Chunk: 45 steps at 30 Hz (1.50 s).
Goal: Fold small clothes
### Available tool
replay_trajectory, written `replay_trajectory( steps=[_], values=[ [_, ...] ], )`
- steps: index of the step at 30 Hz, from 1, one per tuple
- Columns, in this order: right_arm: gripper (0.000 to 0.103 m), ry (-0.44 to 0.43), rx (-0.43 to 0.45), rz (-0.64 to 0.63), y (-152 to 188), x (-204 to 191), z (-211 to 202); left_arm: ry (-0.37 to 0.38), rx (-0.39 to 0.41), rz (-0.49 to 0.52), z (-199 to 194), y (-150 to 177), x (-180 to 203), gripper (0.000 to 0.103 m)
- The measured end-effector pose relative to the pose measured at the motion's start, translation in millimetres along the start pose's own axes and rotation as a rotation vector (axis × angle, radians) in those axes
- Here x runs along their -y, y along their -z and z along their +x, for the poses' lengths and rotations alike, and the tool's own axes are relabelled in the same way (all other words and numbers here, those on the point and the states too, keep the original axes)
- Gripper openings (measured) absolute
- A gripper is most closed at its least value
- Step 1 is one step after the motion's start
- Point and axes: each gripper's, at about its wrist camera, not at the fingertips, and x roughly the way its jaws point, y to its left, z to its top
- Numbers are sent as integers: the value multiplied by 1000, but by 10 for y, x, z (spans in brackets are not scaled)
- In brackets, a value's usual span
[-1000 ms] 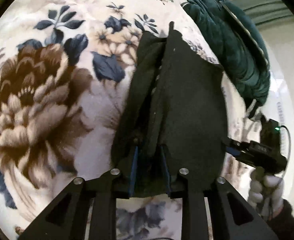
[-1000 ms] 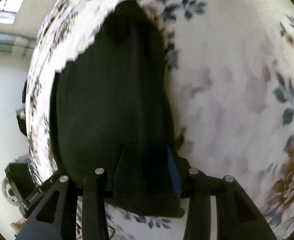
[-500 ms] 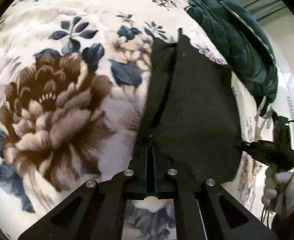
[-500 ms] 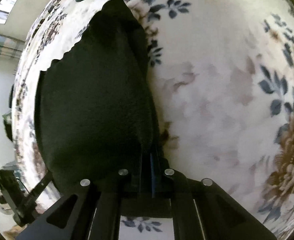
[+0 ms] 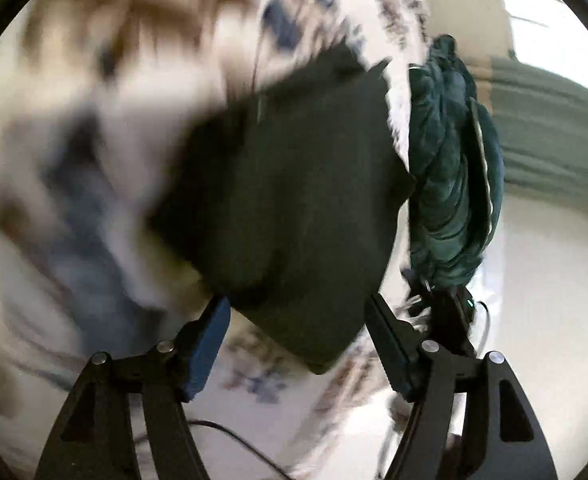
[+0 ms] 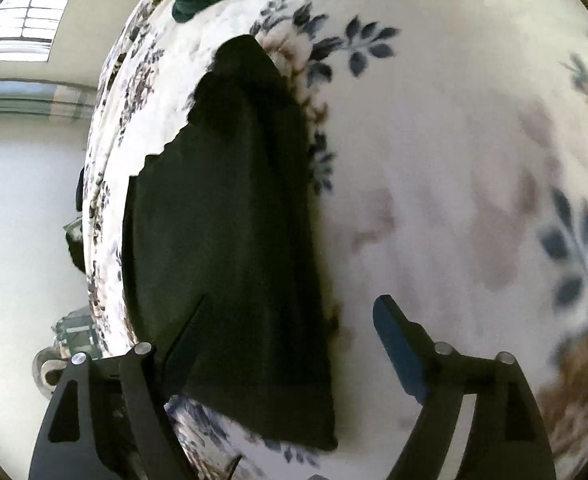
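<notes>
Opening both tongs now, I've nothing clamped in either. Left tongs (image 5: pixel 298 316) are spreading, with the near corner of the dark garment (image 5: pixel 294 200) between the blue pads but not pinched; that view is badly blurred. Right tongs (image 6: pixel 289 316) are spreading too, the garment's (image 6: pixel 229 240) right edge lying between the fingers, untouched. The garment lies flat and folded on the floral blanket (image 6: pixel 454 160), near its edge. A teal bundle of fabric (image 5: pixel 450 168) sits just beside it.
</notes>
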Motion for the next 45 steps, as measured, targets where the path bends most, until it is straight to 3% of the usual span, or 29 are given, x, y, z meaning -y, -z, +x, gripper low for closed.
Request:
replay_trajectory(
  steps=[3, 5, 9, 10, 11, 12, 13, 14, 16, 19, 23, 28, 30, 31, 33, 36, 38, 41, 42, 45],
  values=[
    [84, -67, -18, -2, -410, -5, 222, 8, 7, -33, 273, 142, 21, 68],
    [84, -96, -34, -12, -653, -48, 379, -18, 45, -23, 392, 146, 19, 68],
    [87, -112, -77, -31, -1017, -172, 691, -9, 144, -129, 446, 94, -65, 66],
    [87, -121, -80, -29, -1066, -206, 737, -15, 180, -142, 431, 109, -39, 61],
    [86, -128, -73, -24, -1079, -227, 753, -27, 202, -132, 419, 117, -3, 49],
    [78, -130, -70, -28, -1080, -248, 765, -32, 221, -120, 400, 124, 17, 44],
    [41, -111, -68, -45, -1066, -278, 778, -45, 238, -107, 371, 122, 54, 40],
    [28, -95, -79, -45, -1035, -264, 800, -53, 250, -94, 338, 112, 82, 37],
    [21, -144, -56, 2, -946, -188, 734, -73, 263, -57, 267, 57, 148, 36],
    [19, -189, 0, 55, -719, -130, 506, -93, 250, 15, 168, -66, 234, 36],
    [18, -220, 38, 127, -100, -53, 181, -130, 134, 155, -109, -419, 337, 36],
    [19, -229, 18, 273, 1056, 62, 176, -214, 12, 287, -253, -892, 379, 39],
    [23, -205, 0, 277, 1257, 57, 266, -204, -13, 290, -256, -980, 324, 52],
    [33, -177, -22, 277, 1295, 77, 310, -227, -11, 289, -288, -969, 289, 61],
    [52, -146, -62, 318, 1300, 181, 303, -226, -1, 282, -331, -930, 250, 62],
    [54, -139, -18, 312, 1247, 294, -9, -234, 3, 272, -295, -799, 169, 62],
    [56, -96, 65, 292, 1160, 304, -280, -221, 2, 256, -241, -730, 116, 62],
    [72, -41, 150, 206, 797, 353, -498, -211, 19, 268, -115, -737, 135, 62],
    [75, -49, 143, 160, 609, 320, -428, -206, 23, 270, -98, -748, 136, 62],
    [75, -70, -22, -5, -50, 119, 150, -195, 40, 281, -42, -796, 134, 62]
  ],
)
